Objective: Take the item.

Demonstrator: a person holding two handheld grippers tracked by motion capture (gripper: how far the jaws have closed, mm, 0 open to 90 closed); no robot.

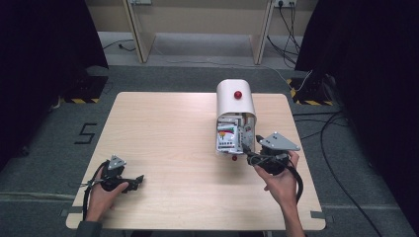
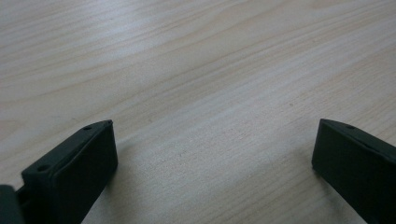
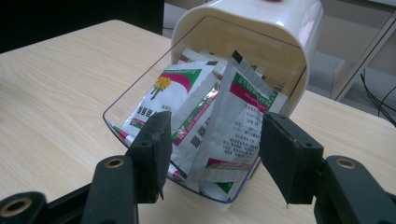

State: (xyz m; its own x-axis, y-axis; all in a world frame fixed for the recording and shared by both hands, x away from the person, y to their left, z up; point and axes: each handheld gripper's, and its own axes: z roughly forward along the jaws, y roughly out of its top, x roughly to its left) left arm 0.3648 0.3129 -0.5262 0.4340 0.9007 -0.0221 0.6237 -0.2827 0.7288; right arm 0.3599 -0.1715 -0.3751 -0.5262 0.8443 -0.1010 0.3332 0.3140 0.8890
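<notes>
At worktop's five o'clock, right tongs level, half-wide, straddling sachets in bin; left tongs wide, eight o'clock.

Setting: lab or test room | light wood-grain square table on grey carpet floor | yellow-black hazard tape strips | black curtains at both sides | loose black cables | black "5" floor marking

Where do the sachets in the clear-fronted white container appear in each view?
High view: sachets right of centre, in the container's open front.
Left gripper view: bare wooden table.
Right gripper view: sachets centre, beyond the right gripper.
Shared landmark: the wooden table.
</notes>
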